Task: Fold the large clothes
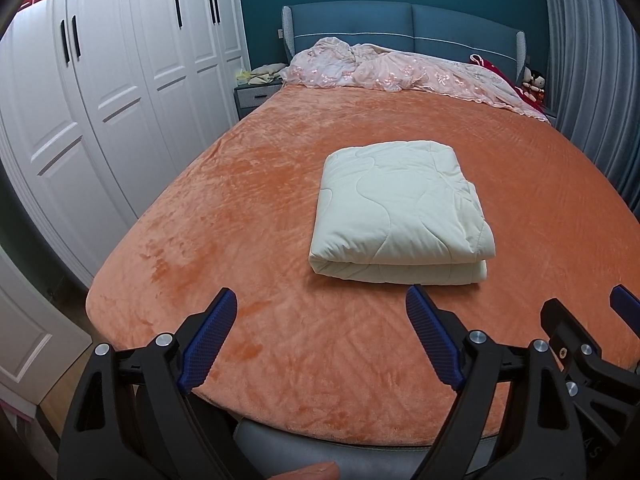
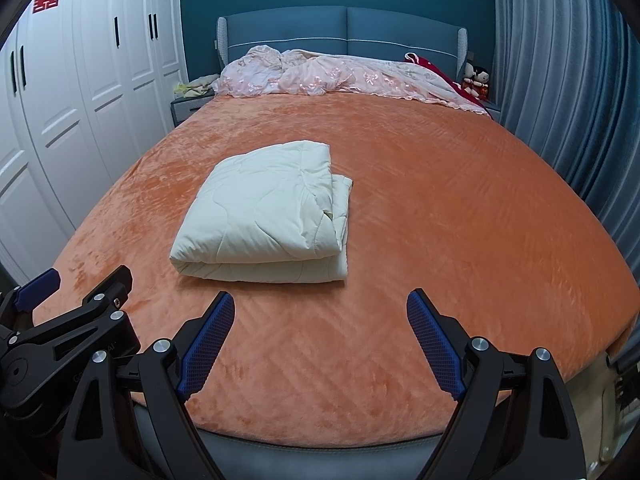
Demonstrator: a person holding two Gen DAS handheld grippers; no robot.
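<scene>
At the foot edge of the bed [image 1: 248,216], over its orange plush cover: two hand-held grippers, side by side, both angled down toward the cover.

Left gripper [image 1: 320,312]: black frame, blue ribbed pads, jaws spread wide, nothing between them, pads clear of the cover. Right gripper [image 2: 320,312]: same make, jaws likewise spread wide and holding nothing. Each shows at the edge of the other's view, just beside its neighbour.

Cream quilt [image 1: 400,208]: quilted with wavy stitching, already folded into a thick rectangular bundle, folded edge toward the foot, looser layered ends on its right side. It lies flat about midway across the bed, nearer the foot edge than the headboard, beyond both grippers and apart from them.

Pink embroidered bedding [image 1: 384,72]: crumpled in a heap along the head edge, against the blue upholstered headboard [image 1: 400,28].

Red cloth [image 2: 436,74]: at the right head corner, partly under the pink bedding.

Dolls [image 2: 476,80]: a small pair beyond that corner, on a nightstand.

White wardrobe [image 1: 120,92]: along the left side, black handles, red paper cut-outs on the doors.

Grey-blue curtain [image 2: 560,100]: along the right side.
</scene>
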